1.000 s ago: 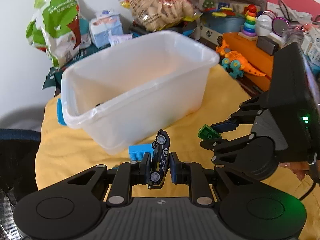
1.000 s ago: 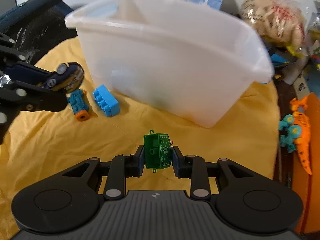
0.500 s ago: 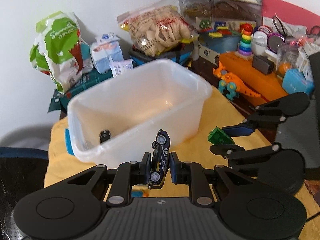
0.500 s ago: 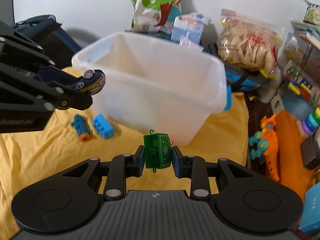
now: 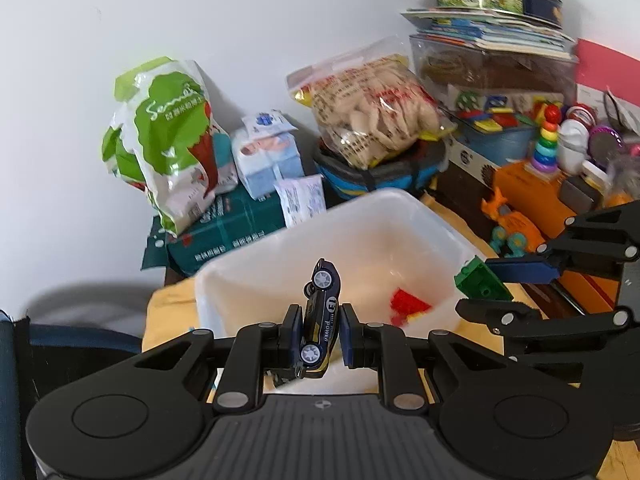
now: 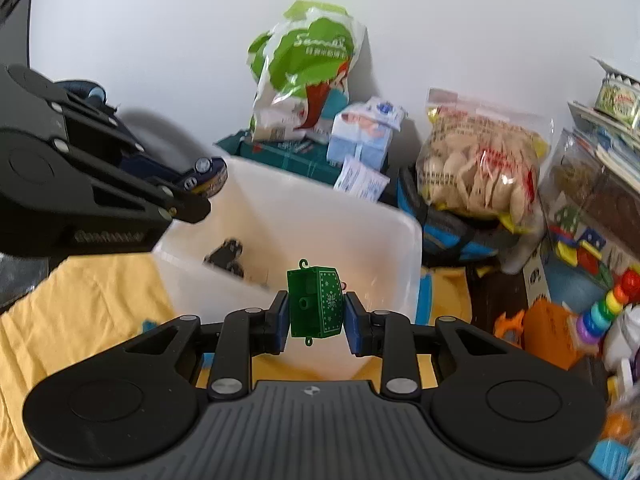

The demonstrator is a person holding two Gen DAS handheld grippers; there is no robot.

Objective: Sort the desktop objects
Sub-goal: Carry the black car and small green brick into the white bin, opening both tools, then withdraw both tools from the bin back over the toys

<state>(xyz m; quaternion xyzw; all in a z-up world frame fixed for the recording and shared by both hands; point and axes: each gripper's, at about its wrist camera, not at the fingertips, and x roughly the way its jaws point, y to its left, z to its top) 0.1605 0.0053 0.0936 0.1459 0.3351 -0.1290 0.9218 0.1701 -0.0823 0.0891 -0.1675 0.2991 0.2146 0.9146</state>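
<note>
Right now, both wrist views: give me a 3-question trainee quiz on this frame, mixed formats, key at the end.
1. True or false: the left gripper is shut on the toy car.
2. The right gripper holds: A) blue brick B) green block C) orange dinosaur.
3. Fill in: inside the white bin lies a ___ brick.

Key: 1 true; 2 B; 3 red.

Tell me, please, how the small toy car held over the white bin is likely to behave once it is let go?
The toy car looks small and hard, so probably light and stiff. It is pinched nose-up in the left tool, so it would likely tip over on landing. With free wheels showing, it may roll inside the white bin, whose walls should stop it.
</note>
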